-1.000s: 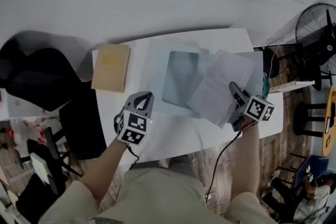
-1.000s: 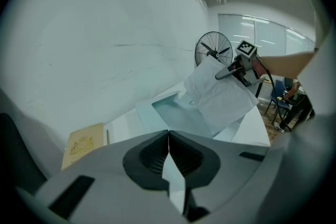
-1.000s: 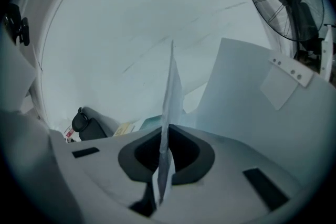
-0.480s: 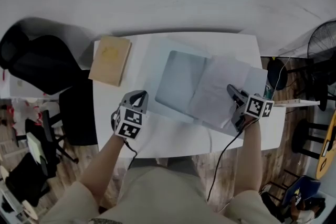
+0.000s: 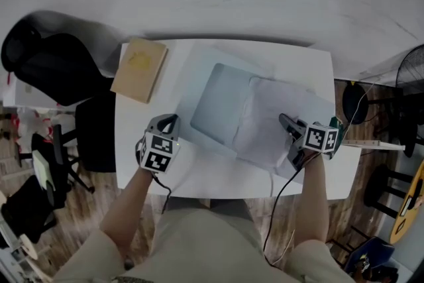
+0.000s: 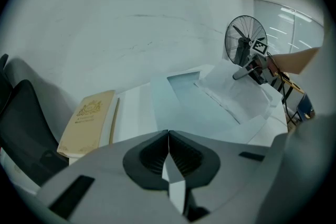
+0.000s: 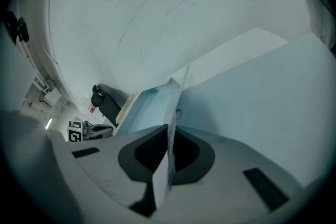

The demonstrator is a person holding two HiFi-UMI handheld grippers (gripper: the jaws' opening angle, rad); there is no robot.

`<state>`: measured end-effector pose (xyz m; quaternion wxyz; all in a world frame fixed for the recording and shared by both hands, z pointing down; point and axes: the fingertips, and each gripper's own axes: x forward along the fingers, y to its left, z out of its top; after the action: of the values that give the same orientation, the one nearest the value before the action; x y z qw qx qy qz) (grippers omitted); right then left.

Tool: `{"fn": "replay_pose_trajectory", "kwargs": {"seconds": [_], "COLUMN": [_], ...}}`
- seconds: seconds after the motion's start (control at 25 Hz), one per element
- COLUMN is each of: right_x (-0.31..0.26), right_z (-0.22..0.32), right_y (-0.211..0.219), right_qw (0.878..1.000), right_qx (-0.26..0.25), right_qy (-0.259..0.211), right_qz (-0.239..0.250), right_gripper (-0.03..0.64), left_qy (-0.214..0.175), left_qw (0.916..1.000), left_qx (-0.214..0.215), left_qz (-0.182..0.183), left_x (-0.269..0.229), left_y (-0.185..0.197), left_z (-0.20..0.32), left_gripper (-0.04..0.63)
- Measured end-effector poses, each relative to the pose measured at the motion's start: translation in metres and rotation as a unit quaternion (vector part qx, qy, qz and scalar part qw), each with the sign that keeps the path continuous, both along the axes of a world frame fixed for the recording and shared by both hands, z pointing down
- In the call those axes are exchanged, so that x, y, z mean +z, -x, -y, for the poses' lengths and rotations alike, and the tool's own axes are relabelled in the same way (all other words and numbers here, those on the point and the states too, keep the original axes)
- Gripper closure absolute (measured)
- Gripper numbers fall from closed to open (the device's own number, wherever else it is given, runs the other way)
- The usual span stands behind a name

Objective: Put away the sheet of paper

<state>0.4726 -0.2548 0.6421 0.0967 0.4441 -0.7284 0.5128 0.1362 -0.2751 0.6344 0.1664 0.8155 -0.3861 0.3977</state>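
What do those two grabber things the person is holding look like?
Both are grey plastic, with ribbed black pads inside the jaws. The left gripper and the right gripper each carry a white cube printed with black square markers. A thin black cable trails from the right one. The person wears light beige sleeves.

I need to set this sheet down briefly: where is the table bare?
Bare: the table's near strip between the left gripper and right gripper, and its left edge below the tan book. Crowded: middle and right, under the blue folder and paper.
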Motion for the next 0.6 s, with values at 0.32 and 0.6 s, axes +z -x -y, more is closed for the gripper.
{"fn": "replay_pose_trajectory", "kwargs": {"seconds": [0.32, 0.6], "right_x": [0.006, 0.007], "right_z": [0.018, 0.037], "right_y": [0.014, 0.034], "right_qw": [1.000, 0.999], "right_qx": [0.011, 0.017], "right_qy": [-0.001, -0.008], "right_qz": [0.025, 0.043], "right_gripper": [0.594, 0.594], "left_qy": [0.008, 0.012], "left_qw": [0.9998, 0.9995], "left_qx": [-0.019, -0.029], "left_qz": [0.005, 0.002], "left_x": [0.004, 0.004], "left_y": [0.004, 0.009], "left_z": [-0.003, -0.004], "left_gripper": [0.575, 0.575]}}
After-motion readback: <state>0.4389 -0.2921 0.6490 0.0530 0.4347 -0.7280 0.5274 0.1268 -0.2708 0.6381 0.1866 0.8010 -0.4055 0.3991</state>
